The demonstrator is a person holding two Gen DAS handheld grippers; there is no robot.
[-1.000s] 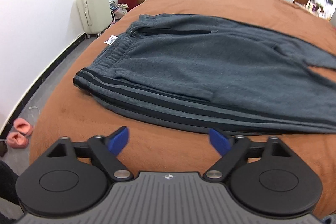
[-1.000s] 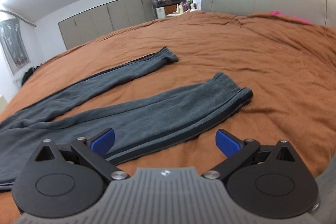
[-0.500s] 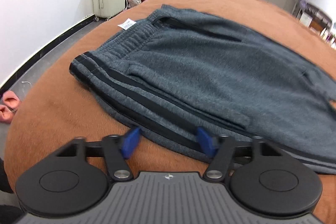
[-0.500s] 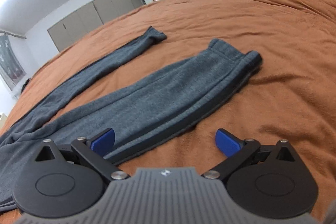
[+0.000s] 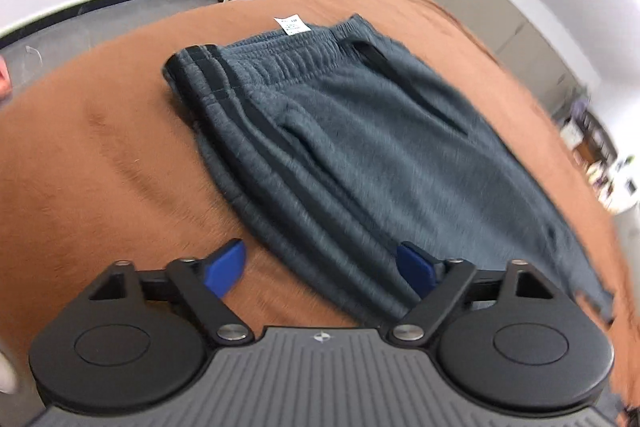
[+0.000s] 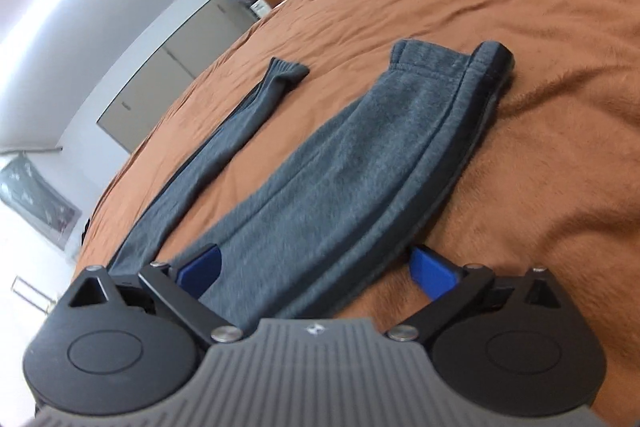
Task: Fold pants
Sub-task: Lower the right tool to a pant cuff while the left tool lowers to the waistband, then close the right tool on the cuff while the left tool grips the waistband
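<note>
1. The pants (image 5: 352, 147) lie flat on the bed (image 5: 100, 155), on its brown cover. The waistband is at the left end, near the bed's edge. The two legs run off toward the headboard and lie apart, with a strip of cover between them.

2. Change, left side: a second ago the left gripper (image 5: 320, 267) hung short of the striped side seam. It has since come forward and rolled. The seam edge now lies between its fingers (image 5: 226, 269), one over bare cover and one over grey cloth.

3. Left fingers: wide apart, nothing held. At the half-second mark they looked narrower at the seam; they have since spread again.

4. Change, right side: the right gripper (image 6: 316, 267) has also advanced and tilted. It now straddles the near leg (image 6: 360, 163) partway along, well short of the cuff (image 6: 452, 61). The far leg (image 6: 224, 143) is untouched.

5. Right fingers: wide apart, holding nothing. The striped edge of the near leg lies between them.

6. Both views are blurred, so both grippers are likely moving.

7. Reading: both grippers seem lined up on the same long edge. The next step is probably to pinch it and carry the near leg over the far one. No fold is made yet.

8. Risk: thick fleece may slip from a shallow pinch.
</note>
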